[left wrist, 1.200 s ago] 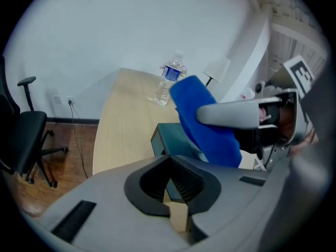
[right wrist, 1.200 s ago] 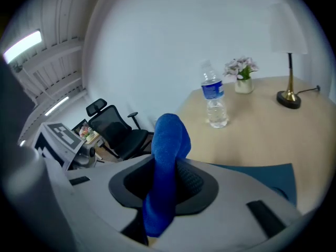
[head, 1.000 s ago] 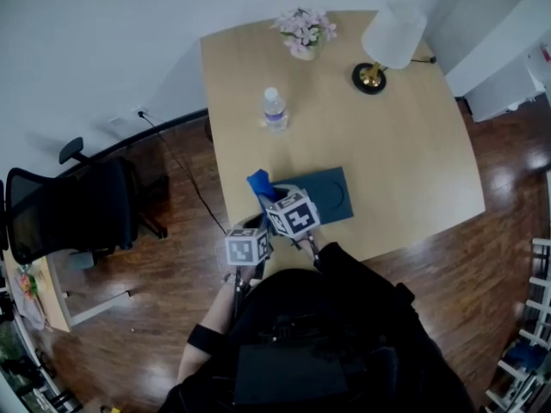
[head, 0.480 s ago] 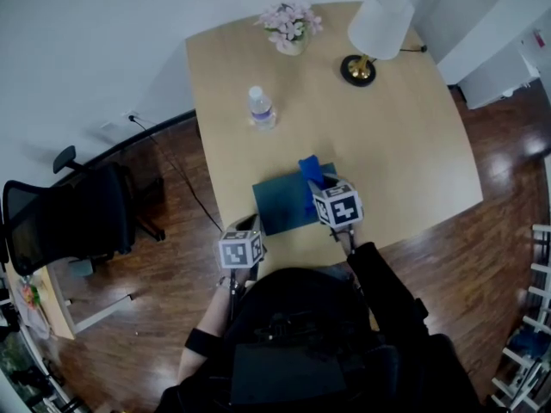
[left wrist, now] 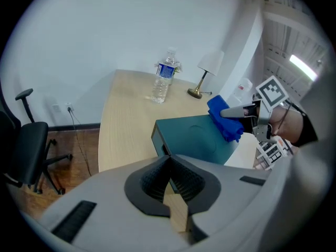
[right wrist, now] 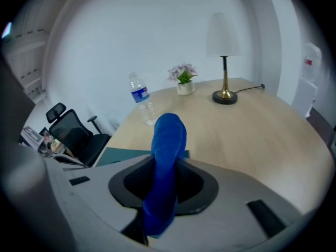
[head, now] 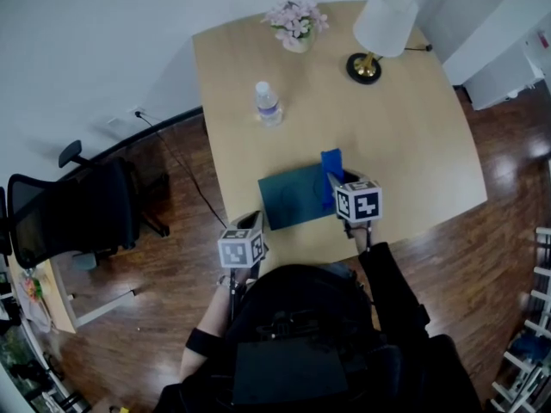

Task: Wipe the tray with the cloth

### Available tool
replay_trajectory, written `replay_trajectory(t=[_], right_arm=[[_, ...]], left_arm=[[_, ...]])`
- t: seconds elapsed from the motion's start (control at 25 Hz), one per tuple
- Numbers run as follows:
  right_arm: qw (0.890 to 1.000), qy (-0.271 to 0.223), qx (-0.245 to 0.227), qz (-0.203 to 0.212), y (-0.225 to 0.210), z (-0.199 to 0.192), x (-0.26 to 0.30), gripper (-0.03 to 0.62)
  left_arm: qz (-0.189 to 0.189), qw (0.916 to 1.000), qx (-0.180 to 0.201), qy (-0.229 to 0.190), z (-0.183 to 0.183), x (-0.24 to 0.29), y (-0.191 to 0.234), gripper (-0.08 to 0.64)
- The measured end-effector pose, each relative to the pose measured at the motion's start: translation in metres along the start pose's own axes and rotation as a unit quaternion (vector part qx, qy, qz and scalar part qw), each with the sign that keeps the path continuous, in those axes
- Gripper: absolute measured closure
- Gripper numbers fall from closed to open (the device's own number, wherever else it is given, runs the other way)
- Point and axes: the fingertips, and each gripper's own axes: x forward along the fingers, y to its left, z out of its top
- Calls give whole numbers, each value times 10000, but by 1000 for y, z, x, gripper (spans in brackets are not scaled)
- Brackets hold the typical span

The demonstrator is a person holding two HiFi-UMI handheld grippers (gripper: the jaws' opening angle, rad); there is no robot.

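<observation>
Right gripper [head: 337, 188]: clamped on blue cloth [head: 331, 167], at right edge of tray [head: 291, 198].
Left gripper [left wrist: 169, 161]: jaws seemingly together, empty, near tray.

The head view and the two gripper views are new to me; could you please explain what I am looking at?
There is no robot here: a person holds a pair of hand-operated tongs in each hand, each carrying a marker cube. The head view looks down from a camera on the person's head. The other two pictures come from cameras riding on the tongs, looking along them. On the wooden table are a dark teal tray, a water bottle, a small pot of flowers and a lamp. The right tongs grip a blue cloth at the tray's right edge. The left tongs look closed and empty, beside the tray's near left corner.
</observation>
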Motion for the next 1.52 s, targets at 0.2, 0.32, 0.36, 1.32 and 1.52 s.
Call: replay_trajectory(t=[0.2, 0.32, 0.36, 1.32, 1.52], right_arm=[[9921, 112, -619, 1083, 120, -11, 10, 491], [9845, 328, -1045, 1369, 174, -30, 29, 491], [9820, 397, -1178, 1419, 185, -36, 35, 491], [9968, 374, -139, -688, -24, -51, -13, 491], [9991, 200, -314, -223, 26, -44, -17, 491]], left_arm=[[32, 10000, 23, -68, 2, -10, 5, 557], [-2, 9999, 50, -105, 2, -18, 7, 557], [-7, 9999, 79, -114, 3, -21, 8, 557], [-322, 9990, 295, -129, -2, -36, -3, 557], [-262, 9991, 279, -170, -3, -42, 1, 557]])
